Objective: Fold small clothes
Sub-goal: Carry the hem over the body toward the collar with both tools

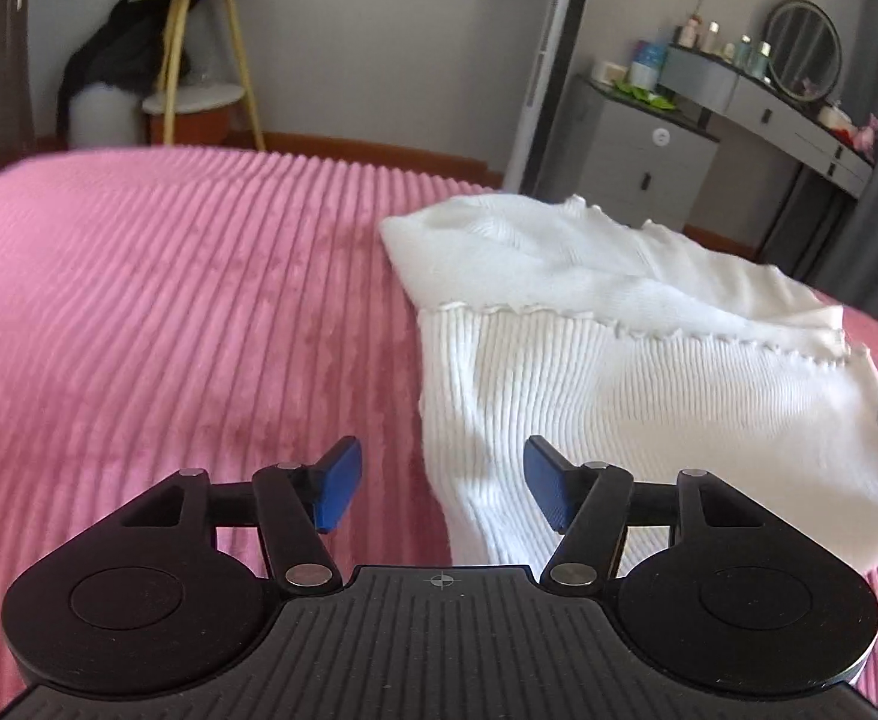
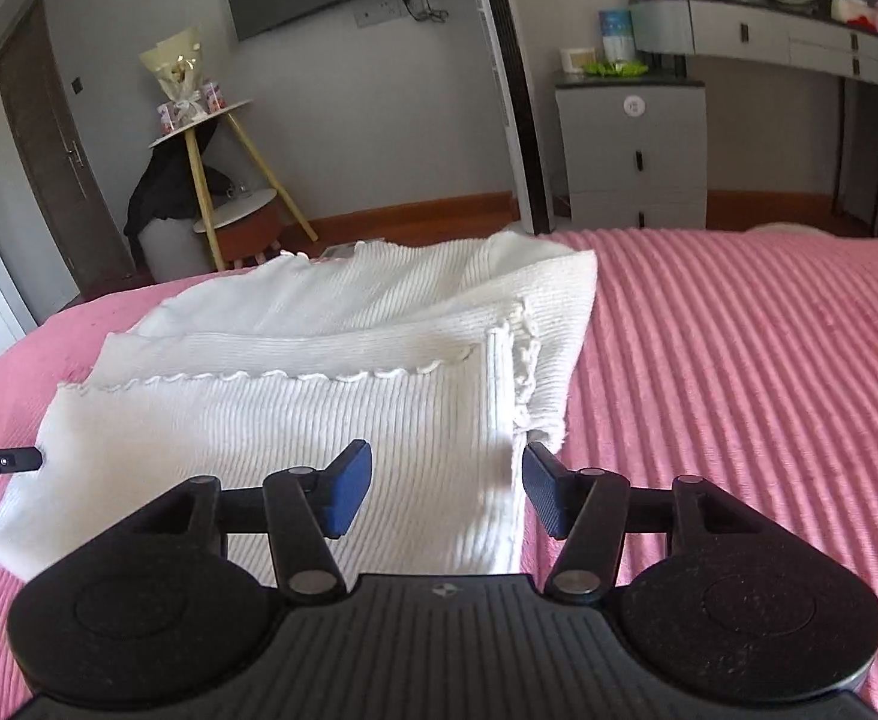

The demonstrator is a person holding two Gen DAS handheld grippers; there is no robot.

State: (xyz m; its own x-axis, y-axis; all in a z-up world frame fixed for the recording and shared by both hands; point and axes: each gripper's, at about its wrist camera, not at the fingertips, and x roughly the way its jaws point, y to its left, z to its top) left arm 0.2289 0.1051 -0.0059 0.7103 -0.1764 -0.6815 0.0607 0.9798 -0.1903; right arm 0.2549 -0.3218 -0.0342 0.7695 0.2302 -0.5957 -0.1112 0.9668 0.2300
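Left wrist view has my left gripper (image 1: 439,483) hanging low over the pink ribbed bedspread (image 1: 169,312), its blue-padded fingers (image 1: 338,492) spread wide with nothing between them. The gap straddles the near left edge of the white ribbed knit top (image 1: 649,408), which lies partly folded on the bed: a scalloped hem (image 1: 559,313) runs across the middle where one layer sits over another. I read that stance as lining up for a pinch on the near left edge, since the fabric border runs right up between the two pads.

From the right wrist view, my right gripper (image 2: 446,489) mirrors it at the garment's other near side. Its fingers (image 2: 352,492) are equally wide apart and empty, with the right edge of the top (image 2: 319,420) and its small fringed corner (image 2: 526,372) just ahead of the opening. At the far left of this view a dark fingertip (image 2: 7,461) of the other tool shows beside the cloth, so both tools sit at opposite near corners.

The garment lies toward the bed's far edge, flat enough to grip. My judgement is that the side folds look done and a lengthwise fold away from me comes next; both pinches must catch every layer, or the lower one stays behind and the stack skews.
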